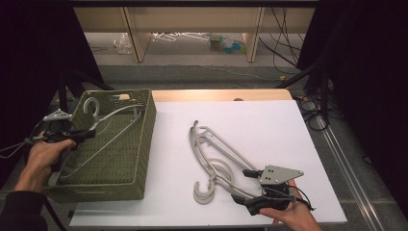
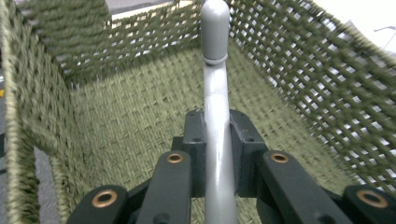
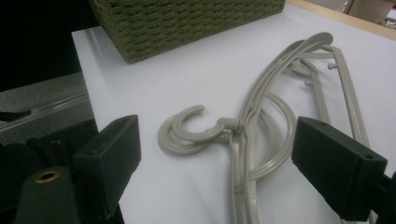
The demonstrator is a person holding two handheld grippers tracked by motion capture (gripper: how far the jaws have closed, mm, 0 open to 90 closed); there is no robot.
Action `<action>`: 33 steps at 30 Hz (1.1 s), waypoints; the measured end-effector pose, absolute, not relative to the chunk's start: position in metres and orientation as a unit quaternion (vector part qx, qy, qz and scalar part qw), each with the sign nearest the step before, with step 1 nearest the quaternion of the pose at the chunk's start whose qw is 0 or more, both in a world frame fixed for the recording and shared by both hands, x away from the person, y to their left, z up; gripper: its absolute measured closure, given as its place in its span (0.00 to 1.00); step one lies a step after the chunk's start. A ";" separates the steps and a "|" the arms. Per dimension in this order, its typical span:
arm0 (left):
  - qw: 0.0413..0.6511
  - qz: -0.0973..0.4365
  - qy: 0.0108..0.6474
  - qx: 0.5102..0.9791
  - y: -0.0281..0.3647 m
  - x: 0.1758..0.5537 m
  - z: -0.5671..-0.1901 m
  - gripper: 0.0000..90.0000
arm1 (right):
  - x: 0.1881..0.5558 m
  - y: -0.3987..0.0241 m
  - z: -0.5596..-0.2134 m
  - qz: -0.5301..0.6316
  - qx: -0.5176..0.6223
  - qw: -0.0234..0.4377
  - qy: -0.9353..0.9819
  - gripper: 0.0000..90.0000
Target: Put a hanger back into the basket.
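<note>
A grey plastic hanger hangs tilted inside the green woven basket, its hook up near the far left corner. My left gripper is shut on one of its arms. In the left gripper view the grey arm runs straight up between the pads, above the basket floor. More grey hangers lie stacked on the white table top. My right gripper stands open just beside their near ends. The stacked hangers and their hooks lie ahead between its wide jaws.
The basket stands at the table's left edge, and its corner is seen from the right gripper view. A wooden strip borders the table's far edge. Beyond it are a shelf unit, floor clutter and cables. Black drapes flank both sides.
</note>
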State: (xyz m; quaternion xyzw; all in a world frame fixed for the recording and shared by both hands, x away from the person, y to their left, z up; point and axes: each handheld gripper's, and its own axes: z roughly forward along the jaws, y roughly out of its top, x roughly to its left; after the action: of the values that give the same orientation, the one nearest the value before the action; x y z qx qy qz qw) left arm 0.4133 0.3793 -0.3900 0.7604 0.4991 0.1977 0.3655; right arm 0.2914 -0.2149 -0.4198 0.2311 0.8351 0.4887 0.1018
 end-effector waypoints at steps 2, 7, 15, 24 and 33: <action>0.364 0.200 0.504 0.757 0.379 0.415 -0.394 0.87 | 0.291 -0.215 -0.420 0.487 0.231 0.103 0.836 0.19; 0.328 0.204 0.517 0.764 0.383 0.417 -0.400 0.87 | 0.291 -0.215 -0.420 0.488 0.231 0.102 0.836 0.19; 0.302 0.205 0.530 0.765 0.389 0.420 -0.403 0.84 | 0.292 -0.214 -0.420 0.489 0.230 0.105 0.835 0.19; 0.285 0.218 0.545 0.758 0.389 0.422 -0.406 0.79 | 0.292 -0.215 -0.421 0.488 0.230 0.103 0.836 0.19; 0.277 0.233 0.577 0.732 0.396 0.419 -0.408 0.77 | 0.293 -0.215 -0.421 0.488 0.232 0.102 0.835 0.19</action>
State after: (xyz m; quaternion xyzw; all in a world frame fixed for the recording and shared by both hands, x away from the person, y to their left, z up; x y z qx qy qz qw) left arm 0.4192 0.3964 -0.4082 0.7321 0.5772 0.2330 0.2766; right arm 0.2926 -0.2150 -0.4210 0.2316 0.8354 0.4879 0.1020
